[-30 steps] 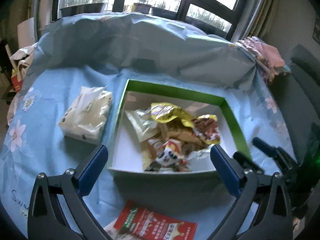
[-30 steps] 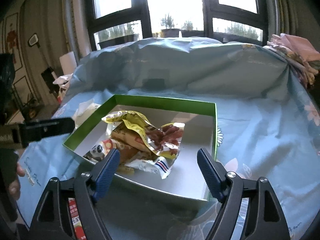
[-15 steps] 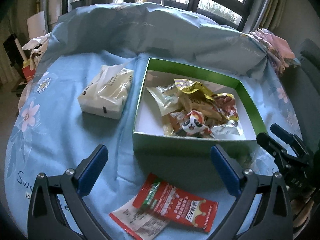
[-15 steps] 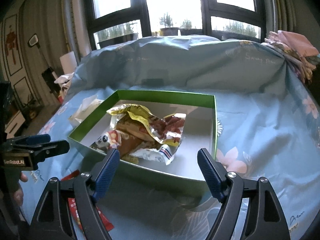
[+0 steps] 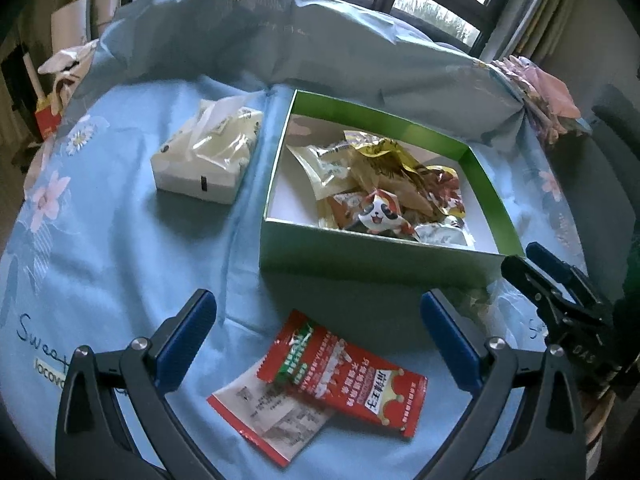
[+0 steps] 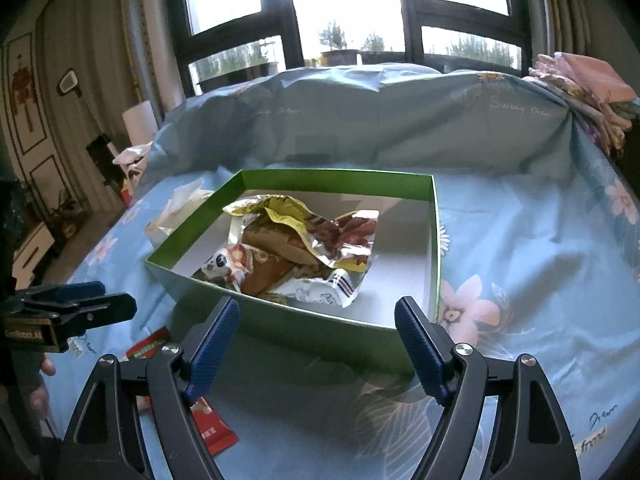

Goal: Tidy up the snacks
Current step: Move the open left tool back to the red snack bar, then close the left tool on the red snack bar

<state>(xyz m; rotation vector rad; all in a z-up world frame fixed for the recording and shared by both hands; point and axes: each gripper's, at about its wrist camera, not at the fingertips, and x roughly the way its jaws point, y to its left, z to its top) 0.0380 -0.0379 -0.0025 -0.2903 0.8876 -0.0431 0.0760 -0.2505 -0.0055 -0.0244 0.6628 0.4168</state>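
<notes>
Red snack packets (image 5: 340, 376) are seen flat on the blue floral cloth (image 5: 120, 248), between the spread, empty jaws of the left gripper (image 5: 318, 332); the green box (image 5: 376, 256) lies at twelve o'clock. The right gripper (image 6: 318, 336) is likewise held apart and empty.

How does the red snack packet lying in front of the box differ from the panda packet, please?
The red snack packet lies flat on the blue cloth outside the green box; the panda packet sits inside it, propped on other wrappers. The red one is long and printed with text, the panda one shows a cartoon face. Neither is held.
</notes>
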